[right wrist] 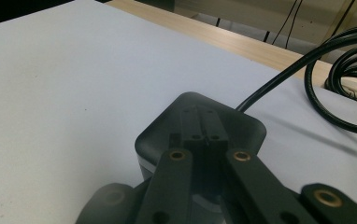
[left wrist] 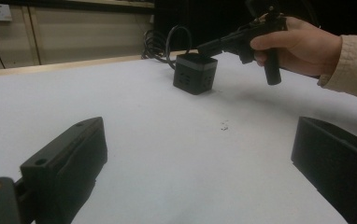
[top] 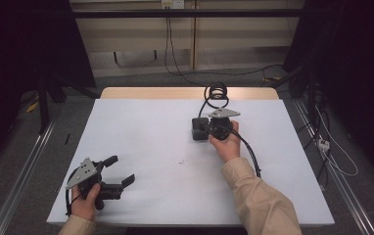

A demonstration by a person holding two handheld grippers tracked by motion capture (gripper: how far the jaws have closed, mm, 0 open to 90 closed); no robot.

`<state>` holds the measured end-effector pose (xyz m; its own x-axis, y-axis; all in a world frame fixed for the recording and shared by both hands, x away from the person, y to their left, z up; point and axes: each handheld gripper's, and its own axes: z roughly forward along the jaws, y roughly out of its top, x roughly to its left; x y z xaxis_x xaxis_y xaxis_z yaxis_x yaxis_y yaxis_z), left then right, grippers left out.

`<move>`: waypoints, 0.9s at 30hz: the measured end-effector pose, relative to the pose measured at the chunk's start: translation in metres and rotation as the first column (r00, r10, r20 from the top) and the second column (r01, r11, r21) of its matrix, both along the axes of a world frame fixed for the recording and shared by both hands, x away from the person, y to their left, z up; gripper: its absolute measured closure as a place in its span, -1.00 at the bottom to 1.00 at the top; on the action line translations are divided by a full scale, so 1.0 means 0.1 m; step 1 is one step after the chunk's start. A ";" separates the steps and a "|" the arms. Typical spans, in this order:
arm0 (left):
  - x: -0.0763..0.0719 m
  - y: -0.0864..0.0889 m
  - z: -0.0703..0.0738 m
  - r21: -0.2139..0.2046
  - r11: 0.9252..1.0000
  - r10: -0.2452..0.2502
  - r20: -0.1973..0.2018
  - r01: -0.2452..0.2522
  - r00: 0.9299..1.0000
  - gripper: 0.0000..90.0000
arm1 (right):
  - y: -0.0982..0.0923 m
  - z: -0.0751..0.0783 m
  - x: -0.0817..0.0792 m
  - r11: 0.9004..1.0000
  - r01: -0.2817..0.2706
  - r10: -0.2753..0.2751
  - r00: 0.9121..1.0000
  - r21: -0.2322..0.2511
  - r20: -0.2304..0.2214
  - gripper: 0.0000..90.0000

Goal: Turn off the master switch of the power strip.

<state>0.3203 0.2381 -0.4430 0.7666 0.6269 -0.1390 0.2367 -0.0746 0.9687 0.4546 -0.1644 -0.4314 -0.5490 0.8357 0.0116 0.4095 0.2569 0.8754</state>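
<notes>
Fingers of the left gripper, blocky matte black slabs, stand wide apart over bare white tabletop at the near left. Farther right, the right gripper has its slim jaws pressed together, tips poised over the top of a small dark cube with rounded corners, far of centre. A glossy black cable coils behind it.

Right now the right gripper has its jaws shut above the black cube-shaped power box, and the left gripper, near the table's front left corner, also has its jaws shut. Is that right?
Not quite. The left gripper has its jaws open, not shut: the left gripper view shows them standing wide apart with bare table between. The rest holds: the right gripper is shut above the black cube-shaped power box.
</notes>
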 end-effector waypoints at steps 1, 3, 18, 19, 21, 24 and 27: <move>0.00 0.00 0.00 0.000 1.000 0.000 0.000 0.000 1.000 -0.93 | 0.00 0.00 0.00 1.000 0.000 0.000 1.000 -0.002 0.001 1.00; 0.00 0.00 0.00 0.001 1.000 -0.001 0.000 0.001 1.000 -0.93 | 0.00 0.00 0.00 1.000 -0.001 0.001 1.000 0.000 0.001 1.00; 0.00 0.01 0.00 0.003 1.000 -0.001 0.002 0.001 1.000 -0.93 | -0.01 0.00 0.00 1.000 -0.002 0.002 1.000 0.010 0.000 1.00; 0.00 0.01 0.00 0.004 1.000 -0.001 0.003 0.001 1.000 -0.93 | -0.01 0.00 0.00 1.000 -0.002 0.002 1.000 0.014 0.001 1.00; 0.00 0.01 0.00 0.002 1.000 0.001 0.001 -0.001 1.000 -0.93 | -0.01 -0.01 0.00 1.000 0.002 -0.002 1.000 0.017 -0.001 1.00; 0.00 0.02 0.00 0.000 1.000 0.003 0.000 -0.003 1.000 -0.93 | -0.01 0.00 0.01 1.000 0.002 -0.002 1.000 0.019 -0.004 1.00; 0.00 0.01 0.00 0.002 1.000 0.001 0.001 -0.001 1.000 -0.93 | -0.01 0.00 0.01 1.000 0.002 -0.002 1.000 0.020 -0.005 1.00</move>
